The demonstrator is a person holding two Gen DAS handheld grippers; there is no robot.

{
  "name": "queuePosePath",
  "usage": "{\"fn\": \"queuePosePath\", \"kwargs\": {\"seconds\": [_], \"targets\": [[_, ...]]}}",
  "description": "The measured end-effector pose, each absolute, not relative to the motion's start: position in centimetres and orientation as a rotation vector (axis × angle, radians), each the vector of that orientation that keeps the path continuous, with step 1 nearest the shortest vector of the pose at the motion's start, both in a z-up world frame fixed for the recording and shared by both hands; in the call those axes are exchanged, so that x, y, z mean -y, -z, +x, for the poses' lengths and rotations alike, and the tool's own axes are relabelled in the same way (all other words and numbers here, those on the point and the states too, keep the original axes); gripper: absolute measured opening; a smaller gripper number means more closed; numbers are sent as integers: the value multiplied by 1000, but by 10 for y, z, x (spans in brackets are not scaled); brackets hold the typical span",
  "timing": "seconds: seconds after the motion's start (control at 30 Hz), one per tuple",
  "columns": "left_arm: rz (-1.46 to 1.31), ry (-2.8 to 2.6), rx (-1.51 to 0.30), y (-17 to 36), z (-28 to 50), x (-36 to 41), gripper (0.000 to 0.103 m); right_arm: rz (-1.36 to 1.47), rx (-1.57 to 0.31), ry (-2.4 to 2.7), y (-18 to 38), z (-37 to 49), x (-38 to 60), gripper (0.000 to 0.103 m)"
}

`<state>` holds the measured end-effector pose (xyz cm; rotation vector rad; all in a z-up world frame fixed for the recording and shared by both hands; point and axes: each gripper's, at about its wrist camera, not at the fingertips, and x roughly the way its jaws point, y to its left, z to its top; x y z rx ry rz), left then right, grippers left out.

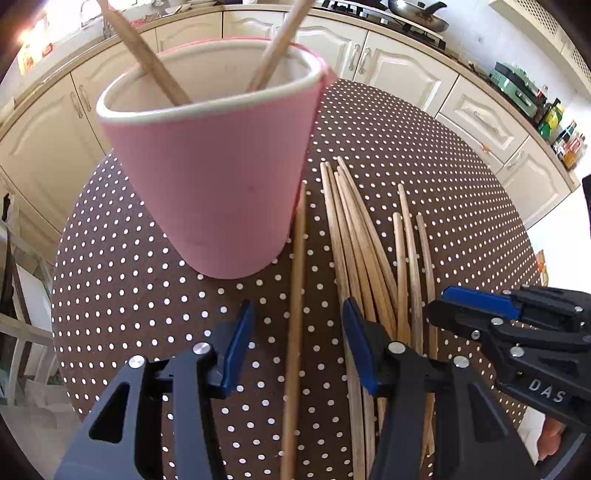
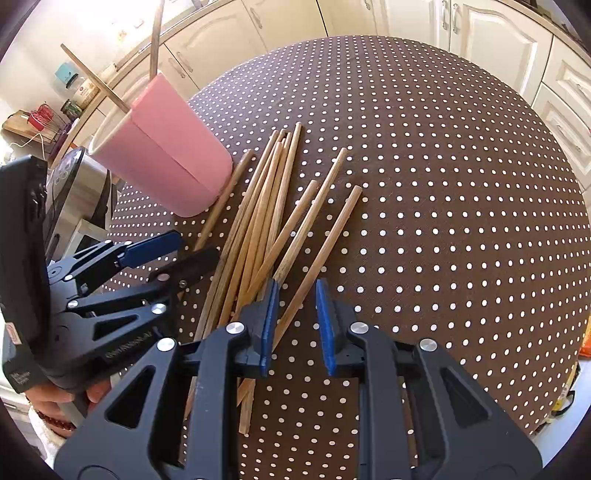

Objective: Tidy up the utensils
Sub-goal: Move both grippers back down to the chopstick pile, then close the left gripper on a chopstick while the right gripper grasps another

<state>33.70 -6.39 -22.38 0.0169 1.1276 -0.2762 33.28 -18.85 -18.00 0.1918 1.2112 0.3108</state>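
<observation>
Standing on a round counter (image 2: 424,147) covered in brown cloth with white dots, a pink cup (image 1: 207,177) holds two wooden chopsticks (image 1: 147,59) that lean out over its pale rim. Just beside the cup's base lies a single chopstick (image 1: 297,295), and a little further from it a loose heap of chopsticks (image 2: 258,221) spreads flat on the cloth, their ends fanned apart. The left claw (image 1: 299,343) hangs above the counter with its blue pads apart; the single chopstick runs through the gap between them, and neither pad presses on it. The right claw (image 2: 295,321) hovers over the near end of the heap, its pads a narrow gap apart, with one stick passing under that gap and nothing clamped. Cream cupboards (image 1: 399,70) line the wall behind the counter, and a pan (image 1: 417,14) sits on the hob above them.
</observation>
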Motion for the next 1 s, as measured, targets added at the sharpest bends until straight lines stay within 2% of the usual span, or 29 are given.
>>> {"fn": "queuePosePath", "kwargs": {"seconds": [0.23,0.4,0.63,0.77,0.87,0.93,1.0], "targets": [[29,249,-1129,220,337,53,49,170,-1231,-284,186,344,183,22],[78,208,-1139,218,343,49,35,133,-1249,-275,190,353,175,21],[140,189,-1147,217,359,58,30,41,-1286,-267,194,360,150,21],[154,179,-1156,213,369,69,29,-23,-1316,-265,195,364,134,16],[162,195,-1166,209,377,77,20,-54,-1335,-269,197,368,128,12],[165,207,-1166,208,381,83,9,-73,-1342,-263,198,371,124,7],[162,204,-1163,206,379,91,7,-57,-1343,-269,199,375,123,6]]}}
